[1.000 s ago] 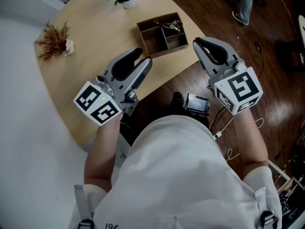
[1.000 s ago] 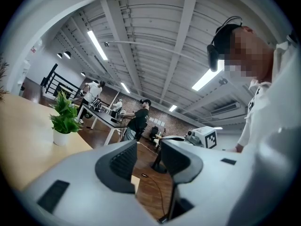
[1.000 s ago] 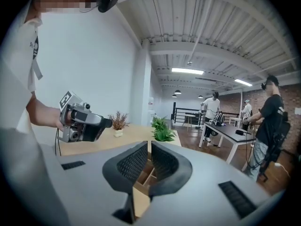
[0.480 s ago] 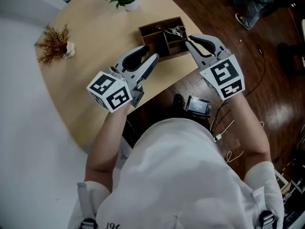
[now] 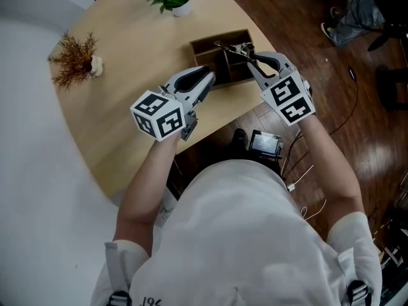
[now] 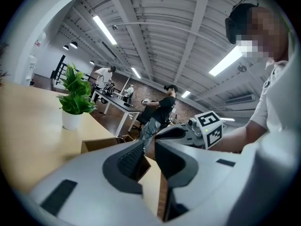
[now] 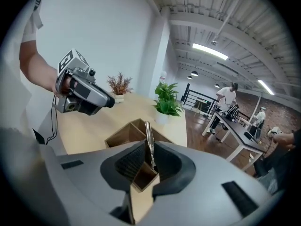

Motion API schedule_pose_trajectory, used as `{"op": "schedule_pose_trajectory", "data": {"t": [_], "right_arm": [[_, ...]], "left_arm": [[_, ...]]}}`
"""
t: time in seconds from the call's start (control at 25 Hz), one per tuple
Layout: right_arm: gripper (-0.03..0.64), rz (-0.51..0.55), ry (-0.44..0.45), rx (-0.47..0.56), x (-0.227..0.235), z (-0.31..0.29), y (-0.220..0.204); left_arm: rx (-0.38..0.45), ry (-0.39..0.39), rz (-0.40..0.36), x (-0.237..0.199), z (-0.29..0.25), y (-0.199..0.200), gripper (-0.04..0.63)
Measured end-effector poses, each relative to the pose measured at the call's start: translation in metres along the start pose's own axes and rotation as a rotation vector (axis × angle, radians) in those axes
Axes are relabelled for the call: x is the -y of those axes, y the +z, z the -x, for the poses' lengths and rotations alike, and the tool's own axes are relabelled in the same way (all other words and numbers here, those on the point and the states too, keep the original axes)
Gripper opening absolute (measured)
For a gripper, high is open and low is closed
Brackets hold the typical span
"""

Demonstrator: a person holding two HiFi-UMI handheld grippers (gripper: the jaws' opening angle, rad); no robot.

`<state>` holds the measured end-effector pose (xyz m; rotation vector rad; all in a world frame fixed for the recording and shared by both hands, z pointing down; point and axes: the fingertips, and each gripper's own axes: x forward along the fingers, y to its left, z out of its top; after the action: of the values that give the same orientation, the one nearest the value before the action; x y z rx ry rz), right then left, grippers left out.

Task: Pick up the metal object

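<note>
Two grippers hang over the near edge of the wooden table (image 5: 121, 69), on either side of a compartmented wooden box (image 5: 205, 46). The metal object (image 7: 149, 142) is at the right-hand compartments of that box, a slim bright strip rising from between the jaws of the right gripper (image 7: 148, 161). That gripper looks to be pinching it by its lower end, though part of the box's compartment also shows between the pads, so how firm the hold is remains unclear. The left gripper (image 6: 149, 147) has its jaws pressed almost together with nothing between them, just short of the box's near wall.

Thin, stiff and polished, the piece is probably light but slippery, and likely to pivot or slide against the ribbed pads if held only at one end. A hold nearer the middle of its length, across the flat faces, should keep it from swinging as it comes out of the box.
</note>
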<state>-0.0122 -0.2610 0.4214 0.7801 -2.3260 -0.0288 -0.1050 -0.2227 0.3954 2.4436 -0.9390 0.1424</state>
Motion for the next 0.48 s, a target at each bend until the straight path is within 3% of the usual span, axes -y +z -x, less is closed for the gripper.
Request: {"op": "schedule_pose_trajectory", "data": {"t": [0.48], "right_arm": [[0.041, 0.022, 0.033, -0.114, 0.003, -0.045, -0.030]], "left_arm": [[-0.122, 0.028, 0.055, -0.033, -0.028, -0.035, 0.071]]}}
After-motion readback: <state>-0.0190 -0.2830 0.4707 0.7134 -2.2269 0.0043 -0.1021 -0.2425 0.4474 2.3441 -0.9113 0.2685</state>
